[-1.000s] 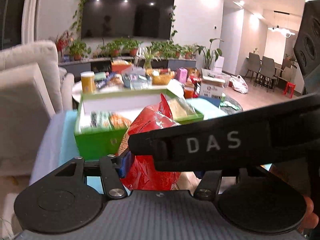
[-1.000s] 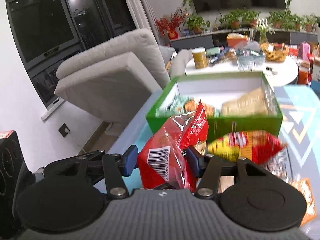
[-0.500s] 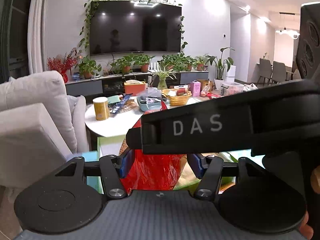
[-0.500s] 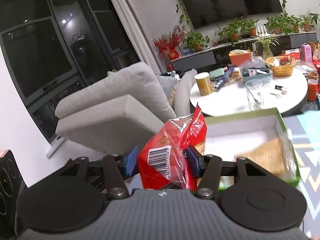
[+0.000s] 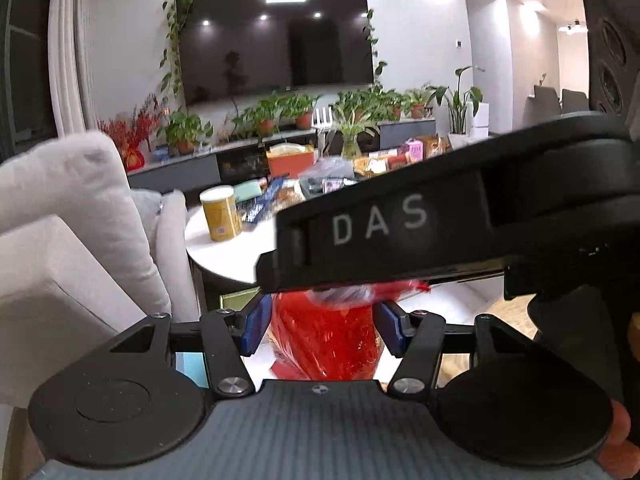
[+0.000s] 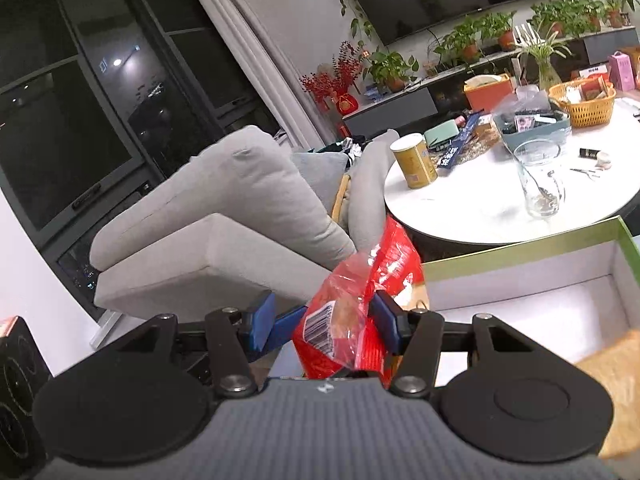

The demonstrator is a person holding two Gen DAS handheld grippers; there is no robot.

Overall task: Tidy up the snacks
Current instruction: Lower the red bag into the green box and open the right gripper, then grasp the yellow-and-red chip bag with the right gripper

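Observation:
Both grippers hold one red snack bag. In the left wrist view the red bag (image 5: 326, 336) sits between my left gripper's (image 5: 322, 322) blue pads, which press its sides. The right gripper's black body marked DAS (image 5: 440, 224) crosses just above it. In the right wrist view my right gripper (image 6: 326, 322) is shut on the same red bag (image 6: 352, 312), its barcode facing me. The open green box (image 6: 532, 264) with a white inside lies just right of and beyond the bag, with a tan snack packet (image 6: 612, 372) at its near right corner.
A grey sofa (image 6: 224, 232) stands to the left. A round white table (image 6: 500, 204) beyond the box carries a yellow can (image 6: 414, 162), a glass jug (image 6: 540, 180), an orange basket (image 6: 582, 104) and other items. TV and potted plants line the far wall.
Both grippers have lifted the red bag up and forward over the green box's near left part. The box and loose snacks have dropped low or out of view.

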